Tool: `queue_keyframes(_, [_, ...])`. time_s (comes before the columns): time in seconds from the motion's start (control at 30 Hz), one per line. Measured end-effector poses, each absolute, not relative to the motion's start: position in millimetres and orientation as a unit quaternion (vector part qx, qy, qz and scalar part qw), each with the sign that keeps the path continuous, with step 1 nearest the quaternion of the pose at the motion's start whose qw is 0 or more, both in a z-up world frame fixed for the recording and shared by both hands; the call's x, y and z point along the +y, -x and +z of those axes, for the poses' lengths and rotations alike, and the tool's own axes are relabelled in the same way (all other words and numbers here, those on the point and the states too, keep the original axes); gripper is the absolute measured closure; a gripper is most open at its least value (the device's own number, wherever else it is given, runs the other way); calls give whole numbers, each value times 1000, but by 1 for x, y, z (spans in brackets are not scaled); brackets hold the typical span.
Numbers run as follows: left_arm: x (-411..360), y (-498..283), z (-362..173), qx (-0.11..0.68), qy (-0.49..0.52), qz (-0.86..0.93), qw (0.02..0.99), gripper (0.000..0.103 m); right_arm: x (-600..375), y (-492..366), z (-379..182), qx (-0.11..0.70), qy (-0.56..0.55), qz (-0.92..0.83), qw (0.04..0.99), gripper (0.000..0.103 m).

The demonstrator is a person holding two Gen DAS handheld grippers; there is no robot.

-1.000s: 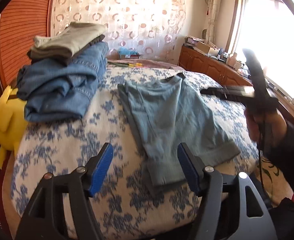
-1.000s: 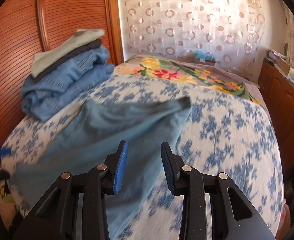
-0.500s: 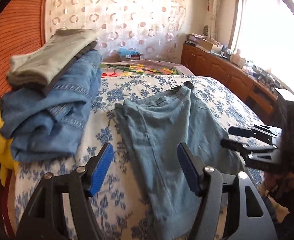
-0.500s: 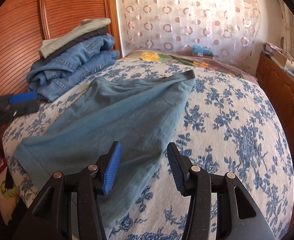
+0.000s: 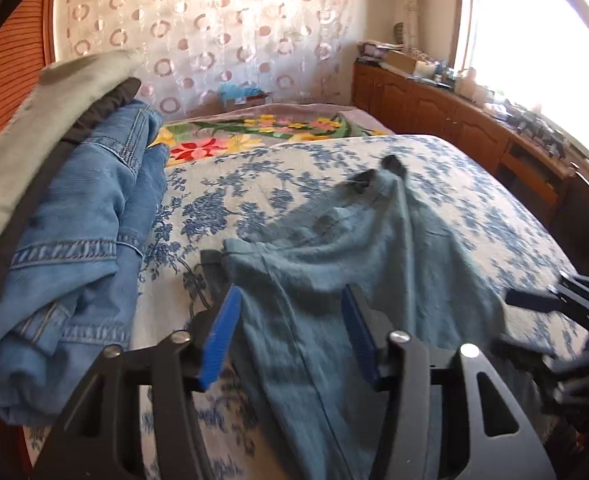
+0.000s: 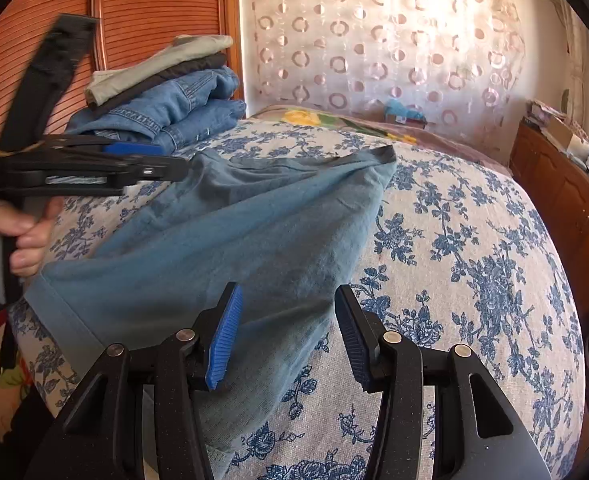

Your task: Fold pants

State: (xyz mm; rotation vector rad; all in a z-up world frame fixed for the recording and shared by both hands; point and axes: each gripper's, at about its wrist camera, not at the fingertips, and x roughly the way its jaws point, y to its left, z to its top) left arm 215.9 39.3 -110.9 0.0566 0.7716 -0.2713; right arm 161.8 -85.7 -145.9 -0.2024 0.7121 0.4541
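1. pants (image 6: 230, 236): one pair, pale blue-grey, spread flat across the blue-flowered bedspread (image 6: 474, 248); waistband toward the far side of the bed, hem at the near edge.
2. left gripper (image 5: 290, 332): jaws have just been closing; blue pads stand partly apart with the pants' cloth lying below and between them, not pinched. seen from the right wrist view, it is level over the left edge of the pants, gripped by a hand (image 6: 10, 236).
3. right gripper (image 6: 286, 332): jaws partly apart, over the near right edge of the pants; pads press on nothing.
4. stack of folded clothes (image 6: 166, 92): blue denim below, dark and pale grey-green items on top; sits left of the pants, against the wooden headboard (image 6: 146, 12).
5. patterned curtain (image 6: 374, 40): behind the bed.
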Motion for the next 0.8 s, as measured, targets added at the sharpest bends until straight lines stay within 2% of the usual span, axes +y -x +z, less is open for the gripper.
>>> queue_keyframes(0.17, [43, -236, -116, 384, -27, -112, 916, 59, -88, -162, -147, 348, 91, 228, 905, 54])
queue_keyframes(0.4, [43, -257, -126, 403, -41, -99, 909, 74, -88, -165, -149, 354, 84, 231, 902, 54])
queue_keyframes(0.8, [48, -274, -137, 431, -34, -92, 897, 74, -89, -165, -150, 357, 82, 234, 901, 54])
